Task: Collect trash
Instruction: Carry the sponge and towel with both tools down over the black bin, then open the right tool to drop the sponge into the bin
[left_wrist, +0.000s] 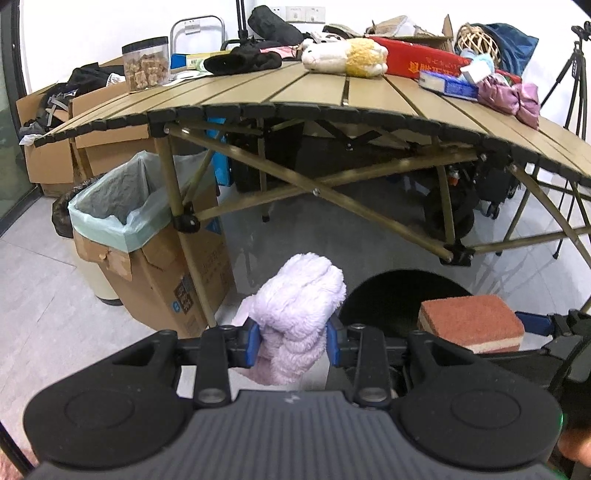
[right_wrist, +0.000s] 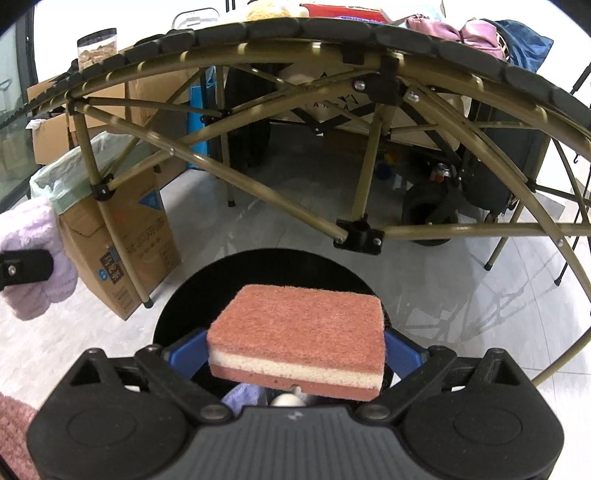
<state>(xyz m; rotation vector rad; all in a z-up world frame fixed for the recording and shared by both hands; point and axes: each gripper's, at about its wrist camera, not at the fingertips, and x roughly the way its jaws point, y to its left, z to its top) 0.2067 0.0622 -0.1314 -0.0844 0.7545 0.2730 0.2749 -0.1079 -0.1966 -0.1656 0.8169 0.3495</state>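
My left gripper (left_wrist: 293, 341) is shut on a fluffy lilac cloth (left_wrist: 299, 306) and holds it above the floor, left of a round black bin (left_wrist: 388, 299). The cloth also shows at the left edge of the right wrist view (right_wrist: 33, 258). My right gripper (right_wrist: 295, 350) is shut on a red and white sponge (right_wrist: 299, 332) and holds it over the black bin's mouth (right_wrist: 192, 295). The sponge shows at the right in the left wrist view (left_wrist: 471, 321). Pale items lie inside the bin below the sponge, mostly hidden.
A folding slat table (left_wrist: 295, 92) with clutter on top stands ahead, its legs and braces (right_wrist: 258, 192) close in front. A cardboard box with a green liner bag (left_wrist: 122, 206) stands to the left. More boxes (left_wrist: 48, 155) and a tripod (left_wrist: 576, 88) stand behind.
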